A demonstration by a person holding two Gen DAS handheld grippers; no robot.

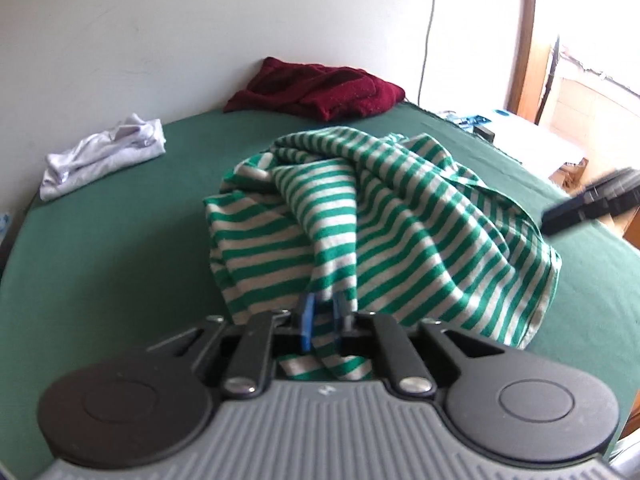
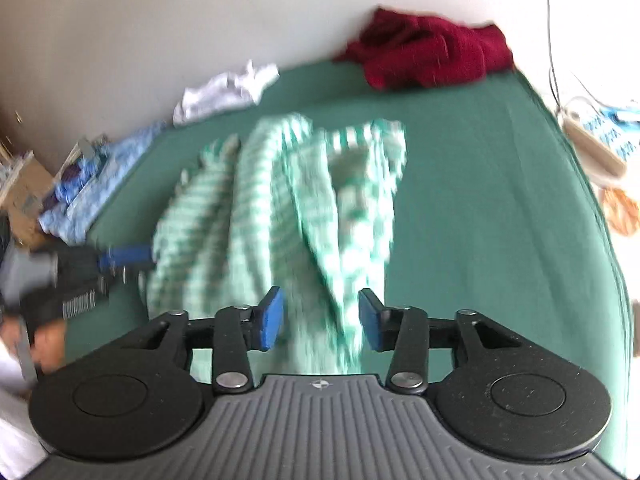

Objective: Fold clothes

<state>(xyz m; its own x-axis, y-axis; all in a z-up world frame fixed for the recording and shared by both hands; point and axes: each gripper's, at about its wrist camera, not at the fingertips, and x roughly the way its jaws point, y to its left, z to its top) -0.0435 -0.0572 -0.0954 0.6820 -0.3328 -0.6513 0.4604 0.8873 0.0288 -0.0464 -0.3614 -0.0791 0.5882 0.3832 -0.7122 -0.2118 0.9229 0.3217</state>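
My left hand-held gripper (image 1: 322, 316) pinches the bunched striped shirt (image 1: 380, 216) lying mid-bed (image 1: 100, 240), my right hand-held gripper (image 2: 320, 320) gapes around a fold without pressing, so folding looks barely begun.

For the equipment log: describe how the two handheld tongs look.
Both tongs, left and right, match: ribbed grey body, black linkage arms with silver screws, two round black discs, blue pads. A small compass-like mark sits on the right one's grey body.
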